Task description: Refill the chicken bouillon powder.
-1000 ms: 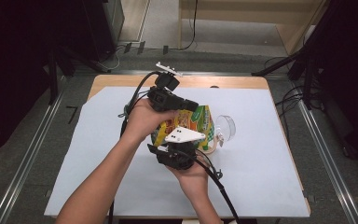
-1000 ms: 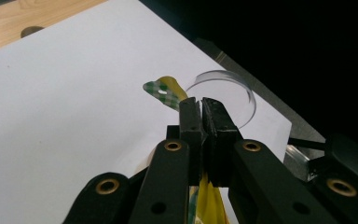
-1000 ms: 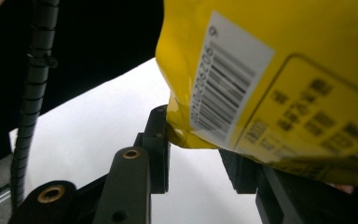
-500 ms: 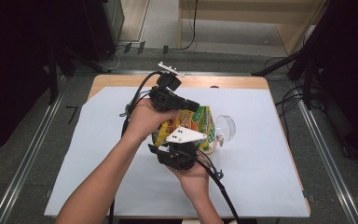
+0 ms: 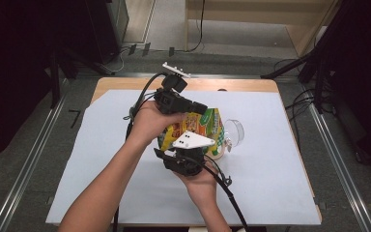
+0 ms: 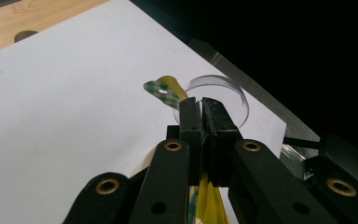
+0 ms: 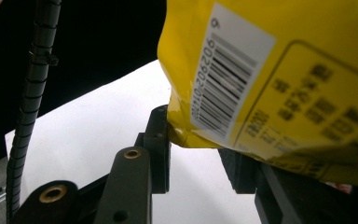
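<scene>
The left hand-held gripper (image 6: 201, 109) pinches the yellow snack bag (image 5: 200, 130) and the right hand-held gripper (image 7: 198, 151) clamps its bottom; a slip could spill snacks beside the clear cup (image 5: 235, 131)

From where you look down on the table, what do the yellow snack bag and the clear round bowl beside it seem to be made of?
The yellow printed snack bag looks like thin glossy plastic film: it shines, creases and carries a printed barcode label. The clear round bowl seems to be transparent plastic, possibly glass: the white sheet shows straight through it.
</scene>
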